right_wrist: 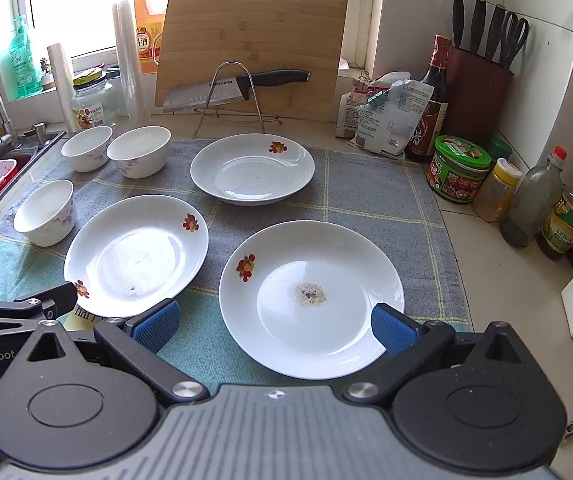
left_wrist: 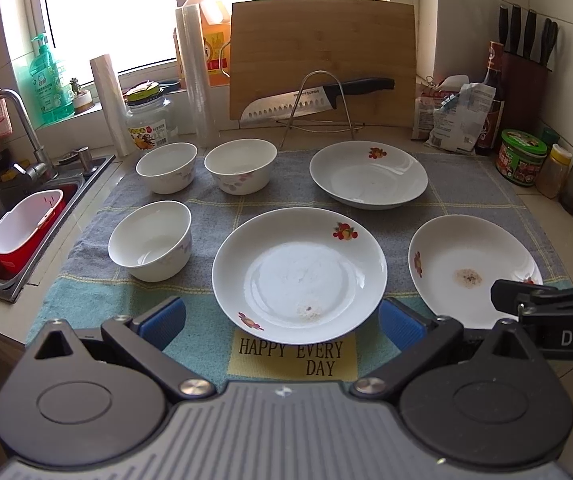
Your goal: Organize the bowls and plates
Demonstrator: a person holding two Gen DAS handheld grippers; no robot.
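A: What lies on the cloth [left_wrist: 222,216], left to right?

B: Three bowls [left_wrist: 150,240] at the left, then three plates [left_wrist: 298,272], all apart.

A: And the grippers?

B: Left gripper [left_wrist: 282,322] hangs over the middle plate, jaws wide, holding nothing; right gripper [right_wrist: 274,326] over the stained plate [right_wrist: 310,296], likewise.

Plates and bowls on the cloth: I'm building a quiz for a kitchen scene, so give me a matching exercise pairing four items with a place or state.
Things:
1. Far plate
2. Right plate
3. Kitchen knife
4. Near bowl

Places or states:
A. Rests across a wire stand before the cutting board
B. Closest to the sink, on the cloth's left edge
C. Has a brownish speckled stain at its centre
D. Lies nearest the wire stand, its fruit print at the far rim

Pairs: 1-D, 2-C, 3-A, 4-B
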